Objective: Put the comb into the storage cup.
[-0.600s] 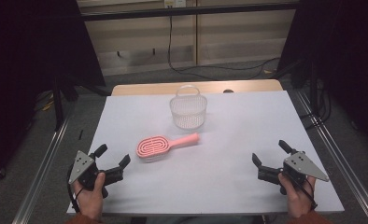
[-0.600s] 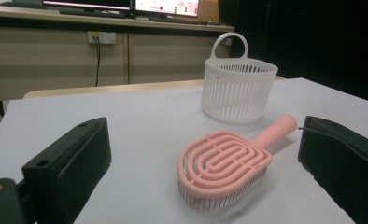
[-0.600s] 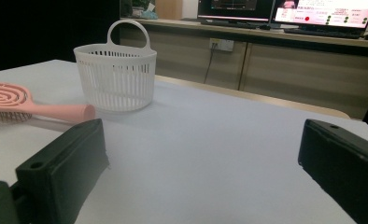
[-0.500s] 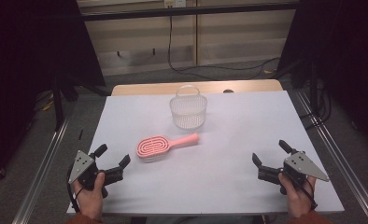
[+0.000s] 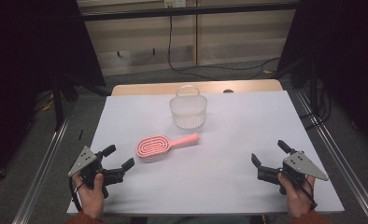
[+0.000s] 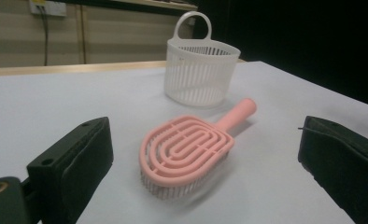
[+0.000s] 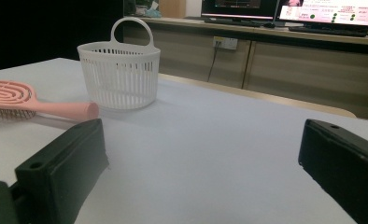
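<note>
A pink hairbrush (image 5: pixel 164 144) (image 6: pixel 191 147) (image 7: pixel 30 103) lies bristles down near the middle of the white table (image 5: pixel 229 140), its handle pointing right. Behind it stands a white slatted basket (image 5: pixel 187 108) (image 6: pixel 200 72) (image 7: pixel 119 70) with a loop handle, upright and with nothing showing through its slats. My left gripper (image 5: pixel 117 157) (image 6: pixel 205 163) rests low at the table's front left, open, its jaws framing the brush from a short distance. At the front right my right gripper (image 5: pixel 271 151) (image 7: pixel 201 163) stands open over bare table, nothing between its jaws.
The table's wooden far edge (image 5: pixel 196 87) runs behind the basket. Metal rails (image 5: pixel 46 158) flank both sides of the table. Cabinets and lit monitors (image 7: pixel 285 11) stand beyond the far edge. Cables hang on the back wall.
</note>
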A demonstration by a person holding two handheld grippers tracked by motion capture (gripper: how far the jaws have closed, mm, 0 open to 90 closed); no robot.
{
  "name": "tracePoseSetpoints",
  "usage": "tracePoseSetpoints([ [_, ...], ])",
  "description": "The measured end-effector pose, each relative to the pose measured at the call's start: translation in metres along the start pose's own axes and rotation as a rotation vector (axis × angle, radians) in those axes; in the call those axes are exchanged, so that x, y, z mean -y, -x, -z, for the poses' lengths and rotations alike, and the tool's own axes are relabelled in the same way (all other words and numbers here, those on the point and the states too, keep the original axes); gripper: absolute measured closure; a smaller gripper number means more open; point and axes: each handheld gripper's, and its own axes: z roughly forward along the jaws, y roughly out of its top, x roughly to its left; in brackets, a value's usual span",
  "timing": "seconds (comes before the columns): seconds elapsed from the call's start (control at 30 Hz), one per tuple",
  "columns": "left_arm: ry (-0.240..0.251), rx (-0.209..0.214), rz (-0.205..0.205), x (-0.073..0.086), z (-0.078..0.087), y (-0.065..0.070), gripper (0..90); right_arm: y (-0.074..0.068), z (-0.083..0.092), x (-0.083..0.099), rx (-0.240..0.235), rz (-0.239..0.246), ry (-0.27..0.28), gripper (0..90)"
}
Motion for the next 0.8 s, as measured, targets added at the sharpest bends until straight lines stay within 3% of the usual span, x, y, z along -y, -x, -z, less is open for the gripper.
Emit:
tracePoseSetpoints([
  [0.2, -0.01, 0.051, -0.045, -0.004, -0.004, 0.002, 3.5, 0.001, 0.0, 0.001, -0.004, -0.004, -0.003, 0.1],
  [0.33, -0.012, 0.027, -0.065, -0.006, -0.006, 0.001, 3.8, 0.0, 0.0, 0.0, -0.004, -0.005, 0.002, 0.3],
  [0.47, -0.043, 0.058, -0.07, -0.005, -0.01, 0.003, 3.9, -0.001, -0.002, 0.0, -0.019, -0.001, -0.007, 0.2],
  [0.7, -0.082, 0.115, -0.113, -0.013, -0.015, 0.008, 3.8, -0.003, -0.001, -0.001, -0.031, 0.011, 0.002, 0.0],
  [0.73, -0.086, 0.119, -0.116, -0.014, -0.015, 0.007, 3.5, -0.003, -0.001, -0.001, -0.03, 0.011, 0.001, 0.0],
  [0.8, -0.034, 0.153, -0.075, -0.015, -0.018, 0.006, 3.0, -0.002, -0.001, -0.001, -0.028, 0.006, 0.004, 0.0],
])
